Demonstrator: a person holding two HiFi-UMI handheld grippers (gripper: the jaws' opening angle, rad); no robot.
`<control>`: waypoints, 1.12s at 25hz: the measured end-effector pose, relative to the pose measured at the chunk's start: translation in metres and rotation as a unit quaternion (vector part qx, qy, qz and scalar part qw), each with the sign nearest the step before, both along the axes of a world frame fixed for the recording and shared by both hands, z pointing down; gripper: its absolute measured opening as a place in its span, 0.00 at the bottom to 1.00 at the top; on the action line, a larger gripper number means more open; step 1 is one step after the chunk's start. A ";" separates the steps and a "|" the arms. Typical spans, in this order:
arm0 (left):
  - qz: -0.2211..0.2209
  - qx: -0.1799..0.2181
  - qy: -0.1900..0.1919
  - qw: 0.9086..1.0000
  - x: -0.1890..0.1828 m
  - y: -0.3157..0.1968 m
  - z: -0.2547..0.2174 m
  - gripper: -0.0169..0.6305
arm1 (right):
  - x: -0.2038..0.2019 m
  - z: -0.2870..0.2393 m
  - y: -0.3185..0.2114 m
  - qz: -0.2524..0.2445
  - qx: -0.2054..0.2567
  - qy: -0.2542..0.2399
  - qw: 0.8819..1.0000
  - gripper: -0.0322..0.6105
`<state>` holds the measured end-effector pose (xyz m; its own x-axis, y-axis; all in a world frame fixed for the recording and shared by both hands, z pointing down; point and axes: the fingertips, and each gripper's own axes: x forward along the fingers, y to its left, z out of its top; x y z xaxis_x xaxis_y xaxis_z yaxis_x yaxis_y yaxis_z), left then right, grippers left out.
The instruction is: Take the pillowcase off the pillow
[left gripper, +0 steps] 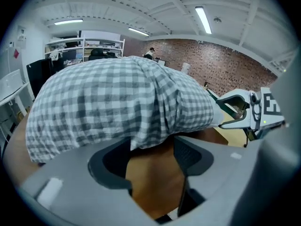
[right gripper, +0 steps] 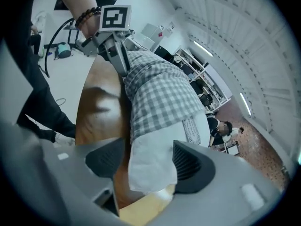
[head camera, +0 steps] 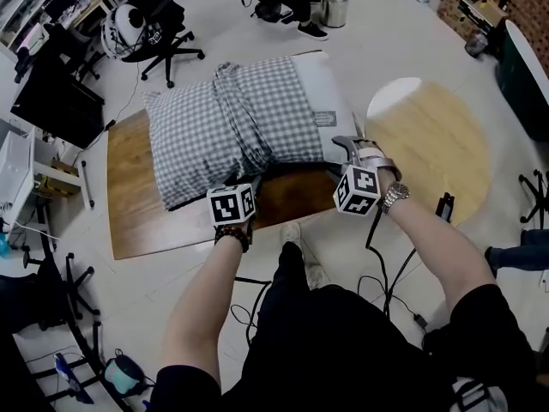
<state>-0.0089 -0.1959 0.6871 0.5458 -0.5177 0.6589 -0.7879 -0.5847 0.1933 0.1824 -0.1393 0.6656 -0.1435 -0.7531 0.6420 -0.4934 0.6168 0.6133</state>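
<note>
So here's where I'm at with the pillowcase (head camera: 227,123). It's scrunched up over most of the pillow (head camera: 330,88), and the bare white end pokes out on my right-tongs side, so I'd call it partly off, not done. My left tongs (left gripper: 151,153) sit at the near edge of the checked cloth, jaws wide and clamping nothing. A fold of the fabric droops just into the gap at the tips, with the brown board (left gripper: 155,182) showing under it. My right tongs (right gripper: 149,167) are wide too, straddling the naked corner of the pillow. The white bit sits between the pads but isn't squeezed, far as I can tell. The split makes sense to me: right side lined up to pin the pillow itself, left side lined up on the cover to drag it off, away from the right tongs. Both tongs are near each other along the near edge, with the cover ahead of the left and the bare pillow ahead of the right.
</note>
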 end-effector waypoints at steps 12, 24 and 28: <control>-0.058 0.021 -0.015 0.998 -0.003 -0.067 0.021 0.40 | 0.005 0.013 -0.064 0.019 0.040 0.081 0.996 0.53; -0.109 0.029 -0.001 0.994 -0.049 -0.080 0.009 0.04 | 0.039 -0.006 -0.071 0.037 0.087 0.097 0.991 0.12; -0.135 0.031 0.006 0.990 -0.073 -0.079 0.001 0.03 | 0.054 -0.008 -0.064 0.040 0.091 0.098 0.990 0.11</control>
